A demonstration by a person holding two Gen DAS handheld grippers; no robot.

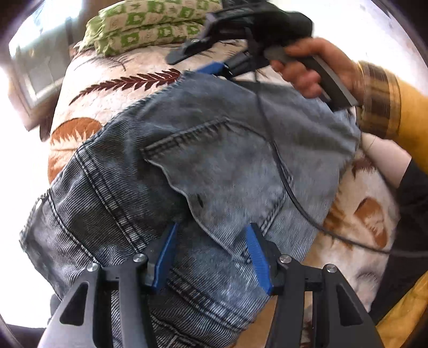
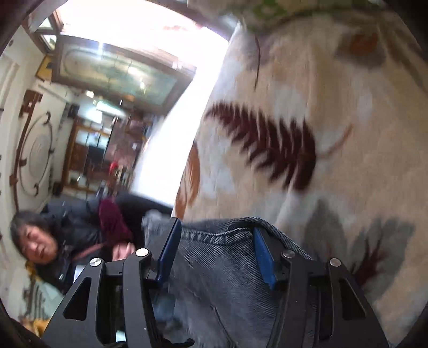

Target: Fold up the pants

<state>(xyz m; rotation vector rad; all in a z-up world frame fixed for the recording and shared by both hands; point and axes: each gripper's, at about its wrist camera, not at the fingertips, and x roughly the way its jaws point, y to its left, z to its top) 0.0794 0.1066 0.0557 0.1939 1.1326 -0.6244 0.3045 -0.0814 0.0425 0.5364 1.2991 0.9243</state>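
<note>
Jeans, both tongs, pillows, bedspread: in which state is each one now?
jeans: lying on the bedspread, one layer folded over.
left tongs: open, above the fold edge.
right tongs: denim fills the gap at the far corner; grip uncertain.
pillows: two, stacked at the far end.
bedspread: spread under the jeans.

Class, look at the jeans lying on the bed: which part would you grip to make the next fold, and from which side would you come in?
Grip the jeans at the stitched hem edge, coming in low along the bedspread. That edge is thick, lies free at the cloth's border, and already sits between the right hand-held gripper's pads, so likely a firm hold.
</note>
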